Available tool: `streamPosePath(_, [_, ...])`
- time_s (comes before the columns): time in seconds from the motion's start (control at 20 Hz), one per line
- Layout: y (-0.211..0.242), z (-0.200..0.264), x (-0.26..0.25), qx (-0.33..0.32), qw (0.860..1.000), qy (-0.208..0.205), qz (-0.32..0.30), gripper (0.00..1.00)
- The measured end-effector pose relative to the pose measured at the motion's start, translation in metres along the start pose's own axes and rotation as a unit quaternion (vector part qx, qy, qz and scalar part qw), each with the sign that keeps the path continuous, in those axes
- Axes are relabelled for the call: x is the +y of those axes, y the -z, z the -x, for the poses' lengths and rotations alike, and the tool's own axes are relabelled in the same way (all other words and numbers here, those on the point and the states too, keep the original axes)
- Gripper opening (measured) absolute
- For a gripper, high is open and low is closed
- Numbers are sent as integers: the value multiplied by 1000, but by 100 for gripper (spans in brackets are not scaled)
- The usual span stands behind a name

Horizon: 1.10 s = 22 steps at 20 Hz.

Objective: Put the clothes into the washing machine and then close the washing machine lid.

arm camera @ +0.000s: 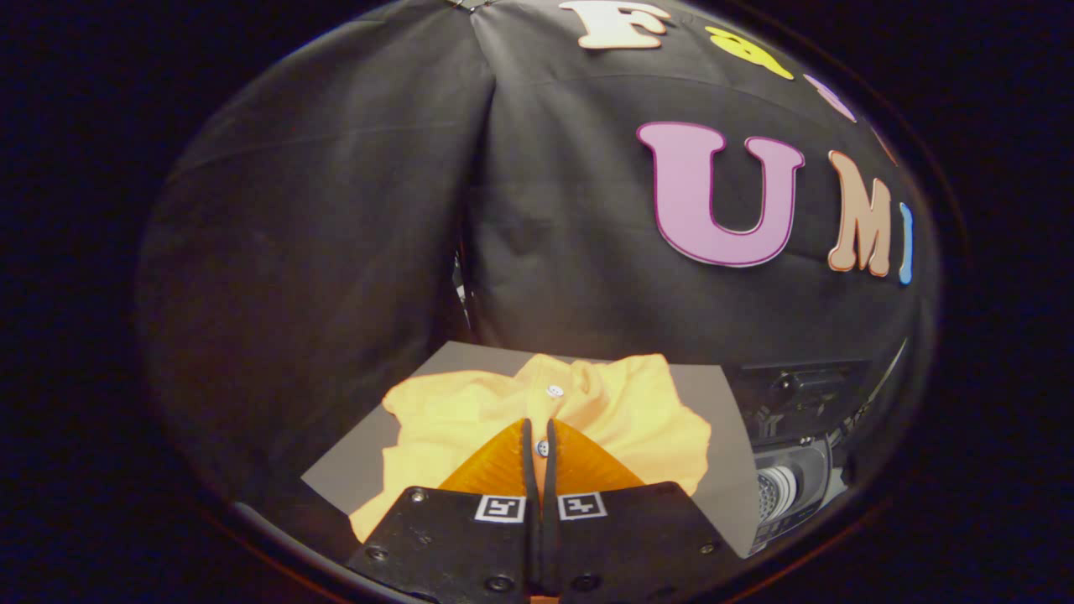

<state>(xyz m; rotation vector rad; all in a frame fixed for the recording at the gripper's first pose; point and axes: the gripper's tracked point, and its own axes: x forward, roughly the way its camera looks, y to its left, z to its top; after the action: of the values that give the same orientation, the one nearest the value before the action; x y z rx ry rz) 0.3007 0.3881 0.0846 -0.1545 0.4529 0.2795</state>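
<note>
The tool, a two-finger gripper with orange wedge-shaped fingertips and black bodies carrying small square markers, has its fingers drawn almost together, with only a narrow slit left between them; through that slit a small white button and a sliver of cloth can be seen, so the fingers look to be over the garment, but whether they actually pinch fabric cannot be told from here. The task's thing, a crumpled yellow button-up shirt of thin cloth, lies spread on the flat grey table, directly under and just ahead of the fingertips, its folds reaching out to either side of them; a second white button sits on the placket a little beyond the tips. To the right of the shirt, at the table's edge, stands a dark machine with a pale ribbed cylinder on its front, presumably the washing machine, though its lid and opening are too distorted to make out.

The step in hand is judged to be the first one, taking hold of the shirt; nothing is in the machine yet and the lid is not dealt with. The next move calls for a sure pinch on a bunched fold, then a lift high enough to clear the trailing cloth off the table, and a carry rightward to the machine's opening.
</note>
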Motion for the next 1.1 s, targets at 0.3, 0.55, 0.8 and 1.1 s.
streamPosePath(0.3, [-70,66,-57,-73,996,58,9,0])
streamPosePath(0.55, [-102,92,-116,-120,987,101,42,0])
streamPosePath(0.8, [-102,107,-173,-122,980,146,64,0])
streamPosePath(1.1, [-61,94,-250,-99,973,201,60,0])
